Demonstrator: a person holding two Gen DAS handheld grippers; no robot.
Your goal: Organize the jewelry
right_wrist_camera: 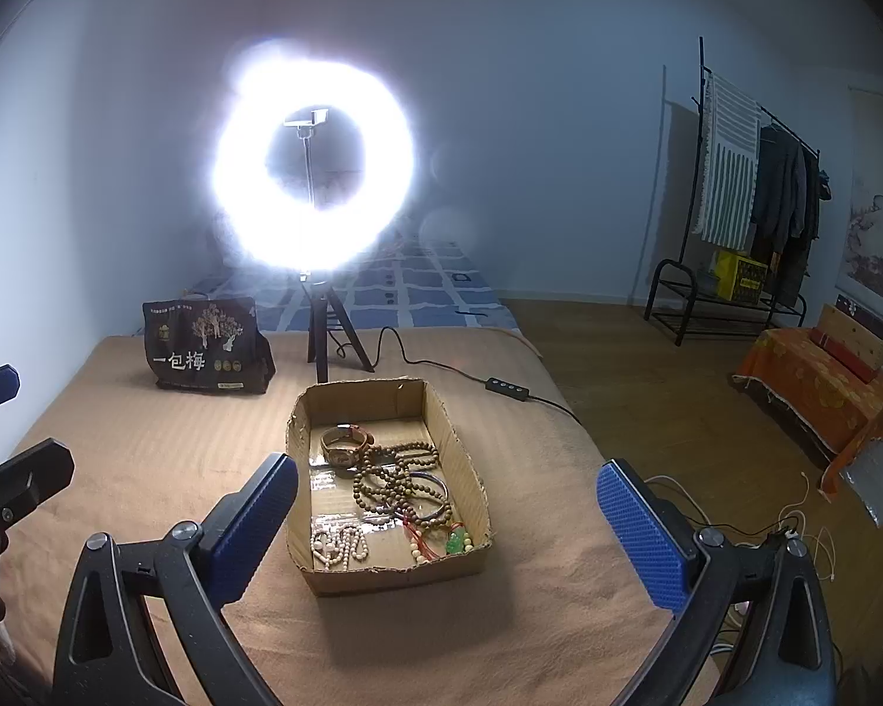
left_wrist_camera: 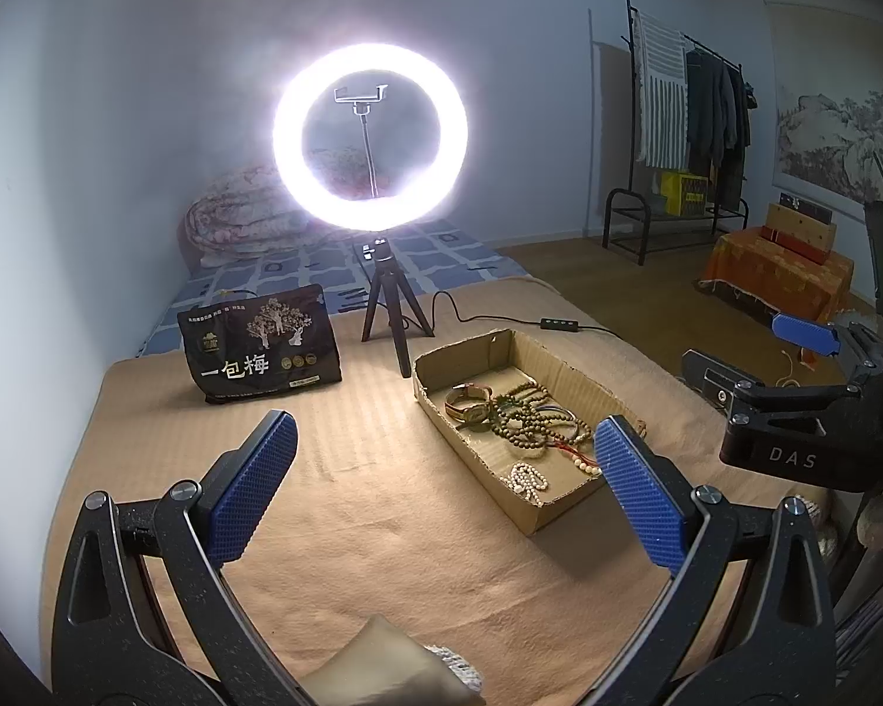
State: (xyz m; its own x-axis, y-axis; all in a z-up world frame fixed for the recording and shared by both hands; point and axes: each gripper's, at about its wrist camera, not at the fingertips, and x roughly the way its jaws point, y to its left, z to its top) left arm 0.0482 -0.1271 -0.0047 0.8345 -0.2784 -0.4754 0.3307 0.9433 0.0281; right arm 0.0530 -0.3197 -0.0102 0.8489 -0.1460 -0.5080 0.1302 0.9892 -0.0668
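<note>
Collection looks complete: watch [right_wrist_camera: 342,448], bead strands [right_wrist_camera: 403,479] and white bracelet [right_wrist_camera: 340,541] lie in the cardboard tray [right_wrist_camera: 470,470] at your 12 o'clock. Both your left gripper [left_wrist_camera: 441,491] and right gripper [right_wrist_camera: 447,535] have jaws wide, empty.

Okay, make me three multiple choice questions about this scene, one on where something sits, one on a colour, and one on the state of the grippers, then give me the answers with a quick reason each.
1. Where does the watch lie?
A. on the blanket beside the box
B. inside the cardboard box, at its far end
C. on top of the black snack bag

2. What colour are the gripper finger pads?
A. blue
B. red
C. white

3. How are the two grippers?
A. both shut on beads
B. left shut, right open
C. both open and empty

Answers:
1 B: the watch rests among the bead strings, at the end of the box nearer the ring light.
2 A: the textured pads show blue in both wrist views.
3 C: the left gripper and right gripper have fingers spread wide with nothing between them.
</note>
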